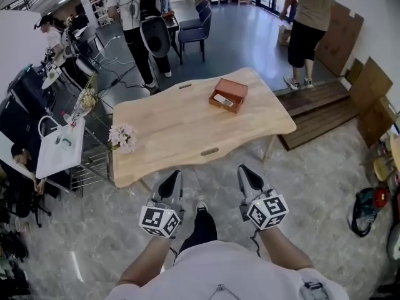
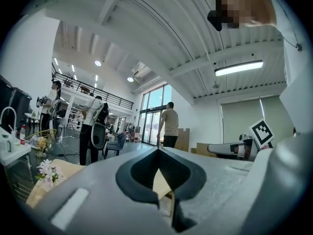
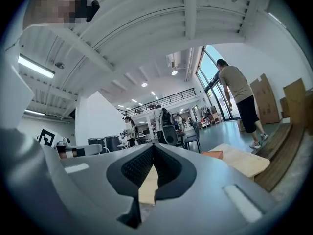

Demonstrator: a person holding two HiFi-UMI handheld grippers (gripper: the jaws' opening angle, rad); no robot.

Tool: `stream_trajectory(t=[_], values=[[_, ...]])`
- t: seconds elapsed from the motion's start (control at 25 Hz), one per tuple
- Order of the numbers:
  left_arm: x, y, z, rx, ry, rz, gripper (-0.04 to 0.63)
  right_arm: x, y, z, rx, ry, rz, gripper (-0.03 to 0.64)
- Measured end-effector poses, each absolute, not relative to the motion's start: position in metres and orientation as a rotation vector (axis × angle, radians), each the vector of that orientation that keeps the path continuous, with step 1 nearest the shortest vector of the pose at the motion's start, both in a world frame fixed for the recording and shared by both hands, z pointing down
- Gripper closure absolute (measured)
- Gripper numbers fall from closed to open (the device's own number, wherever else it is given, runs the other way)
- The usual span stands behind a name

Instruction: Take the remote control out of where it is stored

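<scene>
An open orange-brown box (image 1: 228, 95) sits on the far right part of the light wooden table (image 1: 181, 130). A pale, flat remote control (image 1: 222, 100) lies inside it. My left gripper (image 1: 170, 185) and right gripper (image 1: 250, 177) hang side by side short of the table's near edge, well away from the box. Both are shut with nothing between the jaws. In the left gripper view the jaws of the left gripper (image 2: 157, 150) meet at the tip. The right gripper (image 3: 153, 145) looks the same in its own view, with the box (image 3: 212, 154) far off to the right.
A small bunch of pale flowers (image 1: 123, 136) lies at the table's left edge. A white cart (image 1: 59, 147) stands to the left. Wooden pallets (image 1: 319, 111) and cardboard (image 1: 369, 86) lie to the right. Two people (image 1: 137, 11) (image 1: 309, 17) and chairs (image 1: 195, 27) stand beyond the table.
</scene>
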State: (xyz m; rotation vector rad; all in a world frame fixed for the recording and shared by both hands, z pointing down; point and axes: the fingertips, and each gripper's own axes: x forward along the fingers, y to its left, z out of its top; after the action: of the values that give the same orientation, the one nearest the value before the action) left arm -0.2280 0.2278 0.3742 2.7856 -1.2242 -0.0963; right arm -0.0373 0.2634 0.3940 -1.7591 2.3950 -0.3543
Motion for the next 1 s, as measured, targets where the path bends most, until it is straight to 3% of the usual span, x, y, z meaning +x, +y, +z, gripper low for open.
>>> stream_trajectory(t=[1.0], values=[[-0.197, -0.072, 0.356, 2.858, -0.998, -0.154, 0.595, -0.035, 0.001, 0.368, -1.894, 2.328, -0.294, 0.589]])
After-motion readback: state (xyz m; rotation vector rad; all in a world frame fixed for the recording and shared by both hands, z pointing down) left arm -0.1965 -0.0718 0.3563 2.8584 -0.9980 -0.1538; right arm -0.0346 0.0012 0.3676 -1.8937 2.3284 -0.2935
